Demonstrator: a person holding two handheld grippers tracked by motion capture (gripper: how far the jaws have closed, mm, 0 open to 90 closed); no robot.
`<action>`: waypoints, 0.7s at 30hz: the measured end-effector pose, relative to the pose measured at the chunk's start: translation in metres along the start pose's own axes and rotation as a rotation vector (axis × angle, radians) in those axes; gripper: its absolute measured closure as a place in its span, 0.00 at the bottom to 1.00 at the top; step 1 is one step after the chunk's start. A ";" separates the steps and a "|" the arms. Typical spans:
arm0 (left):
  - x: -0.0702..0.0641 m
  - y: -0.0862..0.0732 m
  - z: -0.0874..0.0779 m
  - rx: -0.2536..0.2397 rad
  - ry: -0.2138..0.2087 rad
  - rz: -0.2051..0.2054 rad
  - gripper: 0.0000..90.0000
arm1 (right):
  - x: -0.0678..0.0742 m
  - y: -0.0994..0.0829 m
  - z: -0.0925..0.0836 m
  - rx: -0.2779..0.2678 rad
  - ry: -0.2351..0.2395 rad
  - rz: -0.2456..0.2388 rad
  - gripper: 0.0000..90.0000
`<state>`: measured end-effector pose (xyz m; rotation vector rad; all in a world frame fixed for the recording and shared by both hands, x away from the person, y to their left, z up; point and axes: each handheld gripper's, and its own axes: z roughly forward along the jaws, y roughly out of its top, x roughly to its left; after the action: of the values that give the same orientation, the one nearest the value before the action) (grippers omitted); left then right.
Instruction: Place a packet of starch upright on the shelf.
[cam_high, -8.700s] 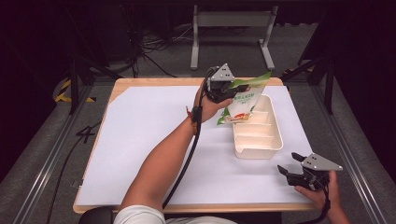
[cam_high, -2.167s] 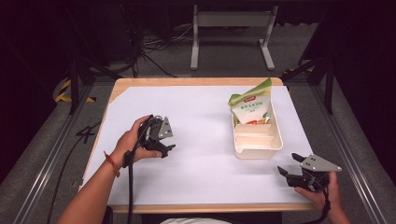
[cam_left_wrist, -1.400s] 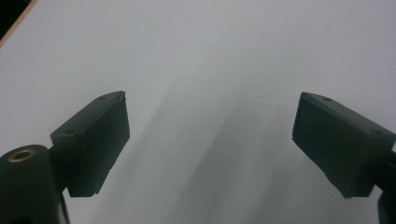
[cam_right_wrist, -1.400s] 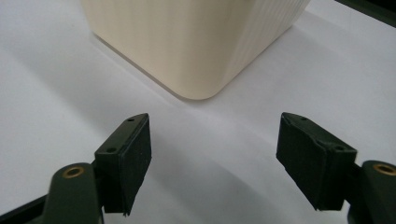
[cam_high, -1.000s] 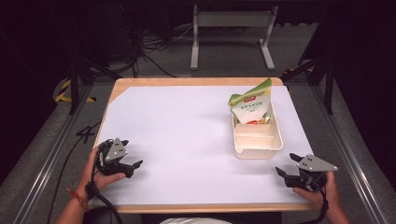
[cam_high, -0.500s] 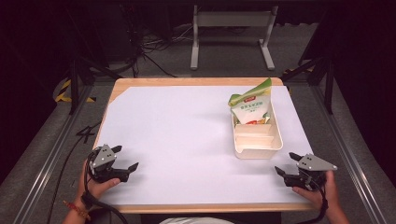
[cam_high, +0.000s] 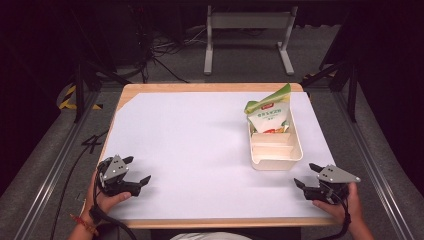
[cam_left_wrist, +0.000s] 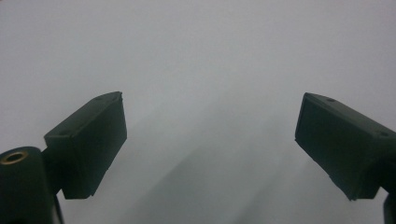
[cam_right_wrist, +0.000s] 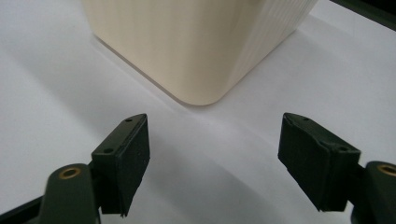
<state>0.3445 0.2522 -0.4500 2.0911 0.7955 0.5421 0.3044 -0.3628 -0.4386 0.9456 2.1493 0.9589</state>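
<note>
A cream plastic tray (cam_high: 295, 159) stands on the right side of the white table. A green and white snack bag (cam_high: 269, 112) leans upright in its far end. My left gripper (cam_high: 137, 169) rests open near the table's front left corner, with nothing between its jaws. In the left gripper view that gripper (cam_left_wrist: 210, 144) faces bare white tabletop. My right gripper (cam_high: 307, 175) is open at the front right, just short of the tray. In the right gripper view the gripper (cam_right_wrist: 212, 163) points at the tray's near corner (cam_right_wrist: 196, 51), apart from it.
The white sheet (cam_high: 200, 140) covers the wooden table, whose front edge (cam_high: 220, 222) runs just below both hands. Cables (cam_high: 160, 45) and a metal stand (cam_high: 247, 35) lie on the floor beyond the far edge.
My left hand let go of the snack bag in the tray, then drew back across the table to the front left corner. The right gripper hardly moved.
</note>
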 end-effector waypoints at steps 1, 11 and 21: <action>0.000 0.000 0.000 0.001 0.001 0.000 0.11 | 0.000 0.000 0.000 0.000 0.000 -0.001 0.27; -0.001 0.002 0.002 -0.001 -0.005 0.008 0.11 | 0.000 0.000 0.000 0.003 -0.003 0.000 0.27; -0.002 0.005 0.006 0.004 -0.014 0.017 0.11 | -0.002 -0.002 -0.002 -0.004 -0.010 0.012 0.27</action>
<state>0.3483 0.2449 -0.4495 2.1048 0.7719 0.5349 0.3039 -0.3661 -0.4386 0.9603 2.1349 0.9613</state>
